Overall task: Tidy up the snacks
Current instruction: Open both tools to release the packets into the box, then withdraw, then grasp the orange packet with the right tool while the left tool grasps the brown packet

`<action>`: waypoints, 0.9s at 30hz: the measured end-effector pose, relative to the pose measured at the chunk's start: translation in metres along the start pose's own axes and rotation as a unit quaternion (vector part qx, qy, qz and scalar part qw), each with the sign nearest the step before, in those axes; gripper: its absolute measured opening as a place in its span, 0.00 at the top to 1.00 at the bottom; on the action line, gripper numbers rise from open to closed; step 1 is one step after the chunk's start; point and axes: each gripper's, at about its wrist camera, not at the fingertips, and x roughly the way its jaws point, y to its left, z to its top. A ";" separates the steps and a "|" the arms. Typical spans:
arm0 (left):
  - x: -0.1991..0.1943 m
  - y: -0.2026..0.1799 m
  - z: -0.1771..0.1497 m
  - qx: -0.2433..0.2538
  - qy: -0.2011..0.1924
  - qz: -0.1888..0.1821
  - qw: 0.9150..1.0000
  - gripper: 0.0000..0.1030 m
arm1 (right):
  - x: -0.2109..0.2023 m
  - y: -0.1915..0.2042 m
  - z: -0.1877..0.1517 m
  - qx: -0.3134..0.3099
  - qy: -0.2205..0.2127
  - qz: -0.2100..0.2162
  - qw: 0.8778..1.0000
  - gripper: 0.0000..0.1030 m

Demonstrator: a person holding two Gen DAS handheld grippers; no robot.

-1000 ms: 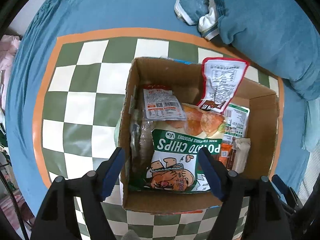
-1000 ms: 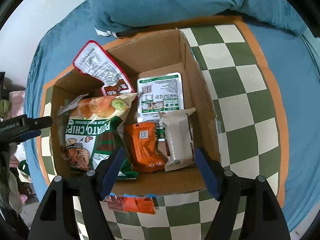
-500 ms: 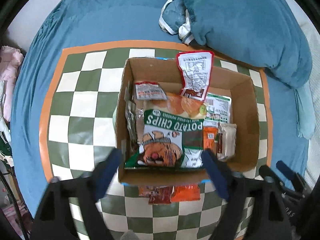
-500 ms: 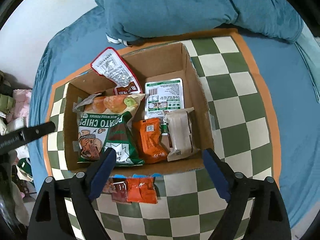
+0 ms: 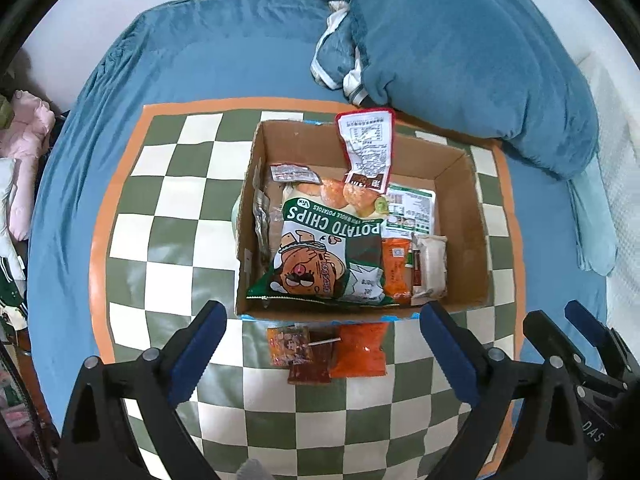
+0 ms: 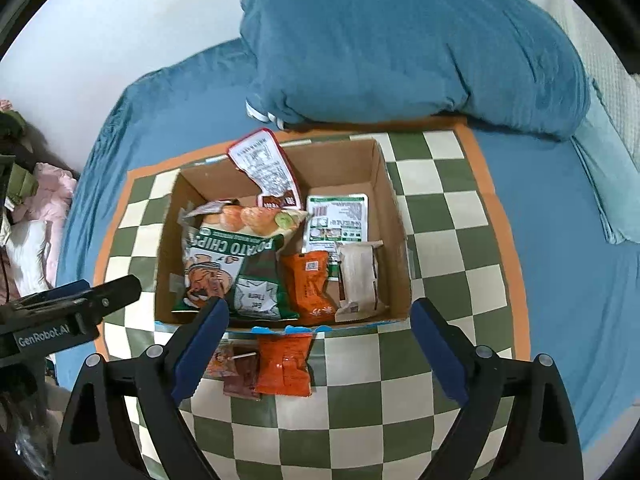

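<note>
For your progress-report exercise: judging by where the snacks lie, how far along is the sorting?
Done: the cardboard box already holds the potato chips bag, an orange packet, a beige bar and others.
In hand: nothing; the left gripper and right gripper both have their jaws wide apart.
Left: three small packets lie outside on the checkered mat, against the box's near wall.

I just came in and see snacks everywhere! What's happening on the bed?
Someone is tidying snacks with a claw in each hand. Most snacks, like the potato chips bag, sit inside the cardboard box on the checkered mat. Three small packets lie outside, right against the box. The left claw and right claw are both open, holding nothing.
</note>
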 end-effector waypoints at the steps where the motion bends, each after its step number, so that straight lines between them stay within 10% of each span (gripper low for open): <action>1: -0.006 -0.001 -0.002 0.001 -0.006 0.001 1.000 0.04 | -0.006 0.001 -0.001 0.000 -0.004 0.001 1.000 0.08; 16: -0.034 0.002 -0.028 0.021 -0.041 0.047 0.998 0.04 | -0.050 0.007 -0.021 0.012 -0.028 0.047 0.998 0.07; 27: 0.097 0.051 -0.076 0.040 0.086 0.117 0.989 0.04 | 0.104 -0.003 -0.094 0.071 0.144 0.073 0.984 0.07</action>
